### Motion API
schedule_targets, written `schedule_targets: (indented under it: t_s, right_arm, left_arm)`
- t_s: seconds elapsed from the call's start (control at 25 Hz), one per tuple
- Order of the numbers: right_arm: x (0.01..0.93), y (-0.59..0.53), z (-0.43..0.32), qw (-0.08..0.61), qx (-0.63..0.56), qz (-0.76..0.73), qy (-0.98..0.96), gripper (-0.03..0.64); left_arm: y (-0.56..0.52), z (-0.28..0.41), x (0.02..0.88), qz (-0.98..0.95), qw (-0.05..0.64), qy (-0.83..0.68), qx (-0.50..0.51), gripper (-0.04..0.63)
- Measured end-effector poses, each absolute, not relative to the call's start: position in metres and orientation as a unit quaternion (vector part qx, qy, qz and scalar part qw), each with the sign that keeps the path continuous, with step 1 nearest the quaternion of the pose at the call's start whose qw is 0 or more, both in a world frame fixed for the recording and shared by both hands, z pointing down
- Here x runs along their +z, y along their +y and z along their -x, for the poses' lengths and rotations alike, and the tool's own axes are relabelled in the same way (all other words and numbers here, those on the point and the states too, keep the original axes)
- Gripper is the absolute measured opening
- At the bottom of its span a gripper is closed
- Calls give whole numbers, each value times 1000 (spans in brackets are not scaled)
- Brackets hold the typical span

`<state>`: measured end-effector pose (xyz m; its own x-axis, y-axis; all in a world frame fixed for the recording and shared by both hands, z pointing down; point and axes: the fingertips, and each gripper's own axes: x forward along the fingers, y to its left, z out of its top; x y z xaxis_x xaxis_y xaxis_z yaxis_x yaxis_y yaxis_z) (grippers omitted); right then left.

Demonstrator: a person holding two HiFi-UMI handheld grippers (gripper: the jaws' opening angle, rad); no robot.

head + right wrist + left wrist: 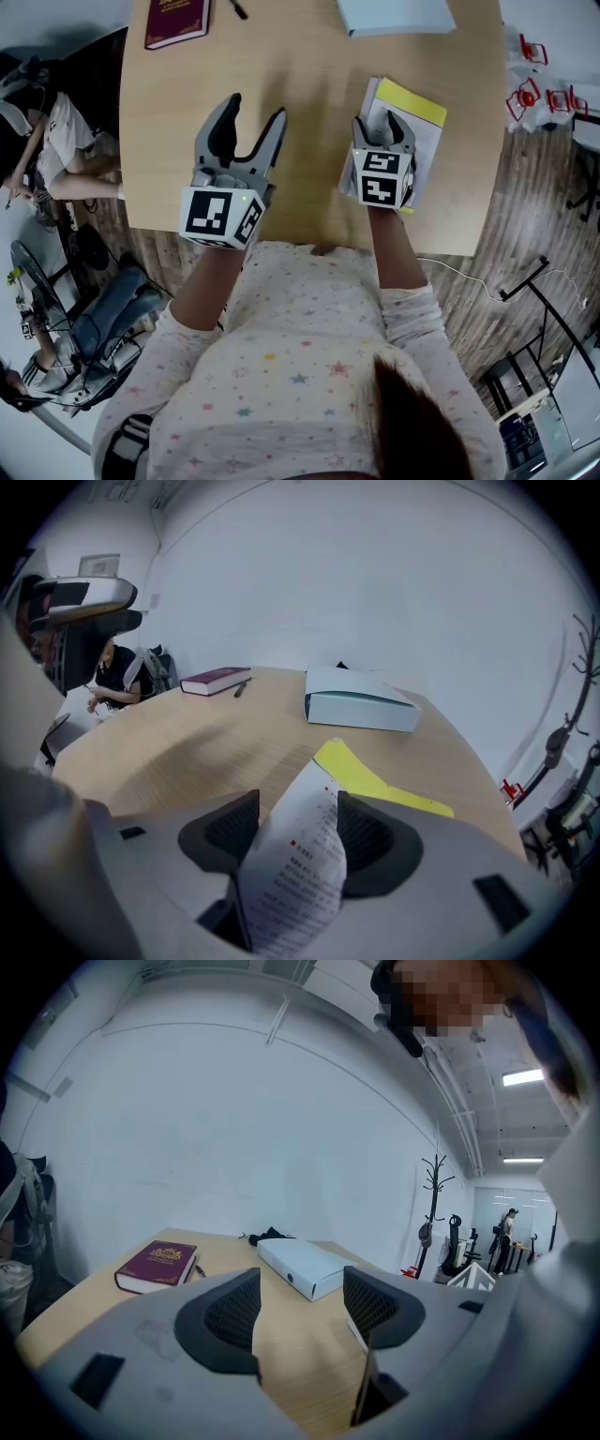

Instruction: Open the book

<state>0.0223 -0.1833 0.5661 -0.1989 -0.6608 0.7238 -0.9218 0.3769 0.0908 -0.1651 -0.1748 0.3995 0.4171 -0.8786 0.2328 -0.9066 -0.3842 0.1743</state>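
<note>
Yellow-covered book (413, 101); R gripper (298, 810) jaws apart, printed page (298, 878) curled between; L gripper (300, 1286) jaws apart, empty.

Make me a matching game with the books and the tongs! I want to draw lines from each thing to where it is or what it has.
Things:
1. dark red book
2. pale blue box
3. left tongs
4. right tongs

Clues:
a. open, with nothing between them
b. open, with a printed page standing between them
c. at the far left corner of the table
d. at the far edge, beyond the yellow book

Pairs: 1-c, 2-d, 3-a, 4-b
</note>
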Motion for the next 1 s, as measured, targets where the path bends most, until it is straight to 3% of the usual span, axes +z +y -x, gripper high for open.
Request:
schedule_targets:
  t_s: [0.28, 0.68, 1.0]
  right_arm:
    - [549, -183, -28, 330, 200, -531, -755, 212]
    - [548, -177, -38, 308, 225, -525, -761, 69]
    - [540, -175, -42, 294, 226, -527, -765, 51]
  left_arm:
    - [-173, 164, 392, -832, 133, -537, 47, 255]
    - [-167, 159, 387, -834, 129, -535, 46, 255]
    - [-159, 157, 379, -834, 122, -537, 42, 255]
